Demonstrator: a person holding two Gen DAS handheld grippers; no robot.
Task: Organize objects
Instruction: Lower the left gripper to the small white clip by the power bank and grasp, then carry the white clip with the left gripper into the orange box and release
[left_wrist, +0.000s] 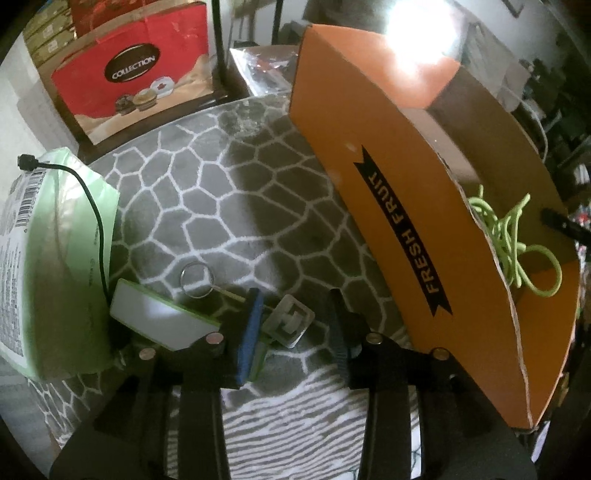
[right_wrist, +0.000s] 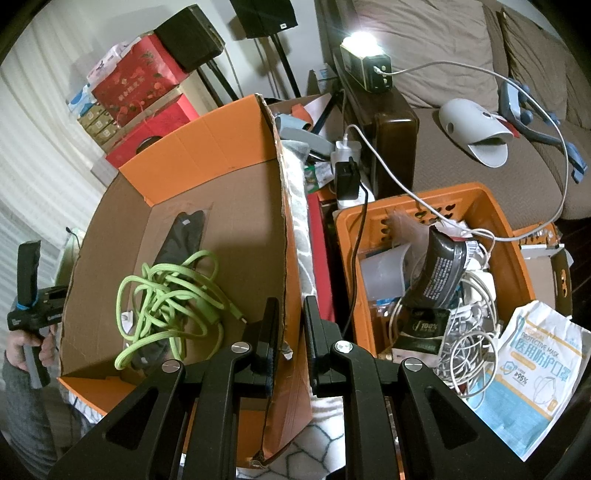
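My left gripper (left_wrist: 295, 314) is open, low over the grey patterned rug, with a small clear square piece (left_wrist: 288, 321) lying between its fingers. A white card with a green edge (left_wrist: 162, 317) and a key ring (left_wrist: 197, 279) lie just left of it. My right gripper (right_wrist: 291, 325) is open and empty, its jaws astride the right wall of the orange cardboard box (right_wrist: 207, 147). The box shows in the left wrist view (left_wrist: 406, 206) too, marked FRESH FRUIT. Inside it lie a tangled green cable (right_wrist: 170, 302) and a dark flat sleeve (right_wrist: 181, 243).
An orange plastic crate (right_wrist: 513, 236) full of white cables, a dark pouch and packets stands right of the box. A mask packet (right_wrist: 535, 373) lies beside it. A green packet (left_wrist: 55, 258) with a black cable lies at the left. Red gift boxes (left_wrist: 140, 74) stand behind.
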